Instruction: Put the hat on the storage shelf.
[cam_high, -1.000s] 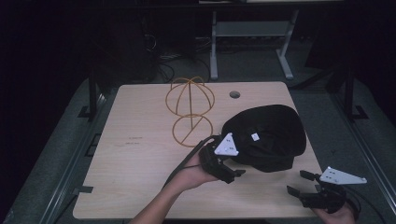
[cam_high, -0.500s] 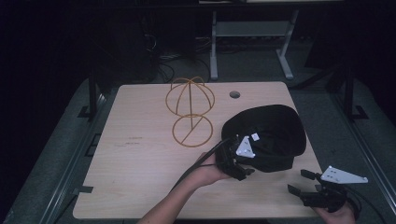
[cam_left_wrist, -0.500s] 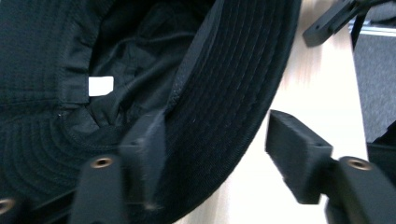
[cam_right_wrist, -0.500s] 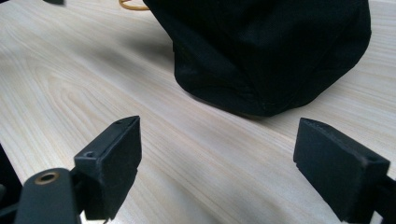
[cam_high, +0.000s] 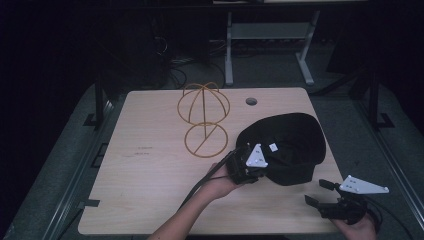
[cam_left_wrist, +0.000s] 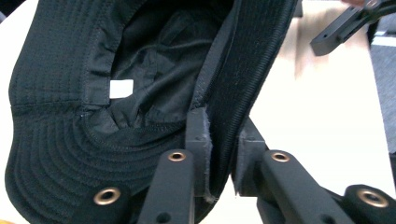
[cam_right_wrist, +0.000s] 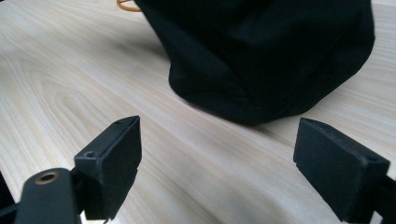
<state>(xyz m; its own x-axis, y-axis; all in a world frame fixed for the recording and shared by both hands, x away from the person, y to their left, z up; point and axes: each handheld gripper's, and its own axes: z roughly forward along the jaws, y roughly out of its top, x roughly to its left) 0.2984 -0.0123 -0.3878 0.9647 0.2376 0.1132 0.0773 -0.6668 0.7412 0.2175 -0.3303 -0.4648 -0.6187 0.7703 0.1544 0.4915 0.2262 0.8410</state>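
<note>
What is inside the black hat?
The black hat lies opening-up, showing dark lining and a small white tag. The left gripper pinches its brim. The table under the hat is covered.

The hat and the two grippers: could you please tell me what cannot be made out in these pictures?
- Hat, high view: black fabric in dim light hides its folds.
- Left gripper view: the frame cuts off the brim gripped there.
- Right gripper view: the hat hides the wire stand except one yellow bit.

The left gripper (cam_high: 248, 167) has just been closing; its jaws now pinch dark cloth between the pads (cam_left_wrist: 198, 140). The right gripper (cam_high: 320, 192) rests low, jaws wide apart, probably just above the surface.
</note>
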